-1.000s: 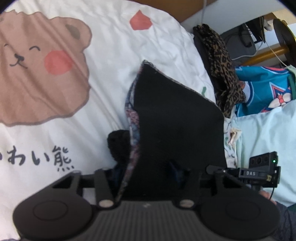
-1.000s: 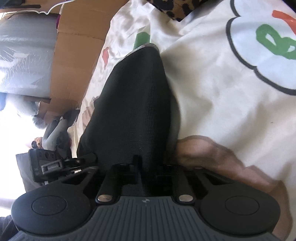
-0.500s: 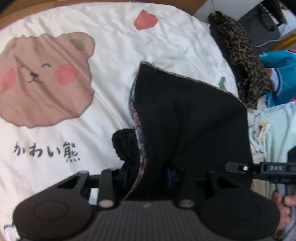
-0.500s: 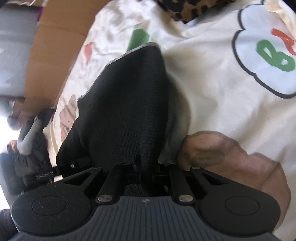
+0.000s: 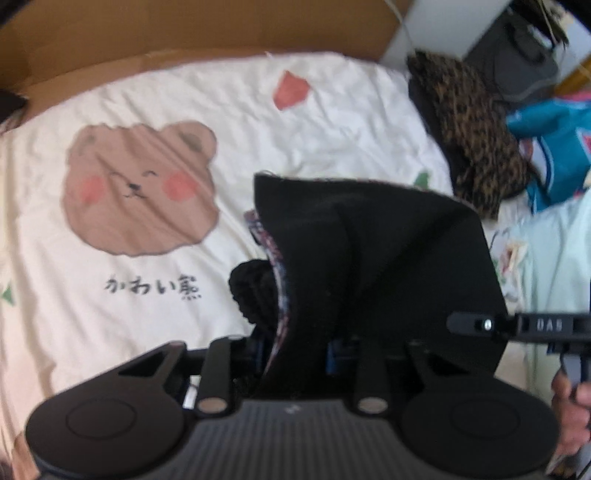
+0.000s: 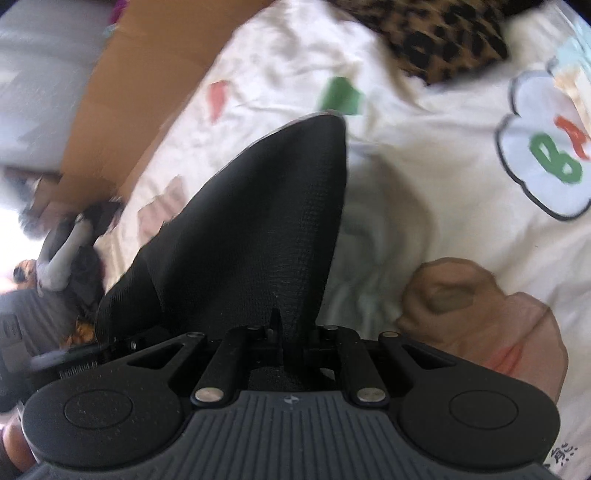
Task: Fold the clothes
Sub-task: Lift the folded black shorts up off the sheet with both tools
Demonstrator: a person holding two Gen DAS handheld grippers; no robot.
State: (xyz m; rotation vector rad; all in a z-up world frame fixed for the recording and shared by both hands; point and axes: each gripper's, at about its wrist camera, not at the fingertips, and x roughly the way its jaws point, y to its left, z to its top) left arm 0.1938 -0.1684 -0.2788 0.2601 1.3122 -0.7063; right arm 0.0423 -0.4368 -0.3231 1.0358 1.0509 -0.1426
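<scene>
Cream bear-print bedsheet (image 5: 155, 110), brown cardboard (image 5: 184, 33) behind, leopard-print cloth (image 5: 476, 136)

A bedroom in a home is indicated: a cream bedspread (image 5: 155, 332) printed with a cartoon bear (image 5: 136, 192) (blushing cheeks) is spread out, with leopard-print clothing (image 5: 476, 147) heaped beside it.

Bear-print sheet (image 5: 155, 110), cardboard (image 5: 184, 33), grey bag (image 5: 513, 55)
</scene>
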